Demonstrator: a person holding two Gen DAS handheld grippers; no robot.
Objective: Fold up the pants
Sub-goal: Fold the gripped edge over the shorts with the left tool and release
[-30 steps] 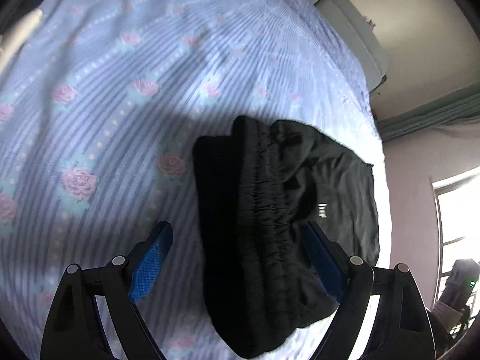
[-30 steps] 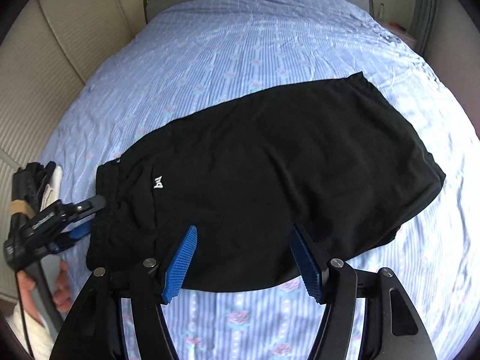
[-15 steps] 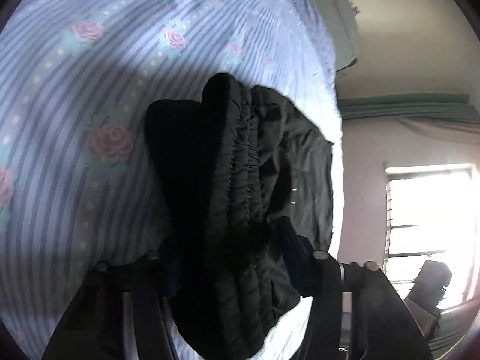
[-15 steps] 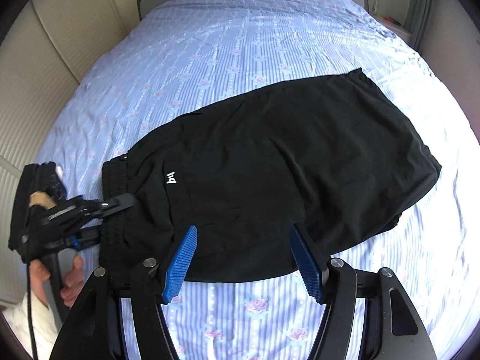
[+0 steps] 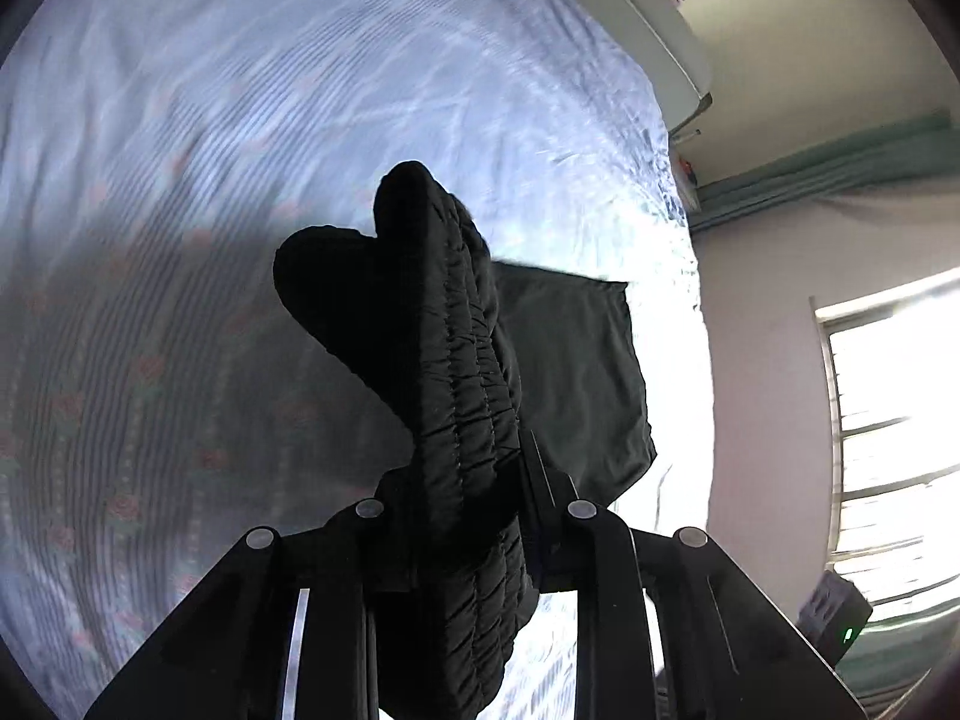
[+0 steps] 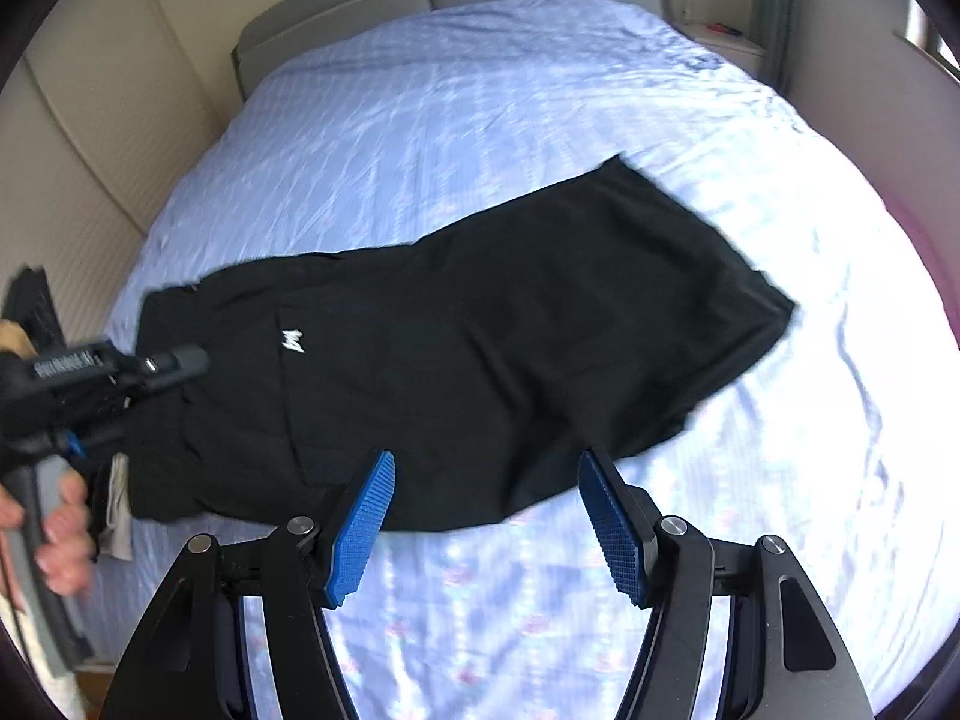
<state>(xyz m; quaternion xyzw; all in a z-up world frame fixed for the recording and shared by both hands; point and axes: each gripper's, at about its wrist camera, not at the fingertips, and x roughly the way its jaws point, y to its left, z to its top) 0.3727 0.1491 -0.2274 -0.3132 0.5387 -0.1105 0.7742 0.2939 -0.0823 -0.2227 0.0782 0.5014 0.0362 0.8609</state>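
Observation:
Black pants [image 6: 480, 354] lie across the blue floral bed sheet [image 6: 510, 120], waistband at the left, leg hems at the right, a small white logo near the waist. My left gripper [image 5: 474, 480] is shut on the elastic waistband [image 5: 456, 324], which stands up bunched between its jaws. It also shows at the left of the right wrist view [image 6: 150, 372], held by a hand at the waist end. My right gripper [image 6: 486, 516] is open and empty, its blue pads [image 6: 366, 522] hovering just above the near edge of the pants.
The grey headboard [image 6: 432, 18] stands at the far end of the bed. A padded beige wall [image 6: 72, 138] runs along the left. A window [image 5: 888, 420] and a pale wall lie past the bed's right edge. A white drawstring [image 6: 117, 510] hangs near the waist.
My left gripper closed on the waistband and lifted it off the sheet. My right gripper stayed open and drew back and up slightly; the view is blurred by motion.

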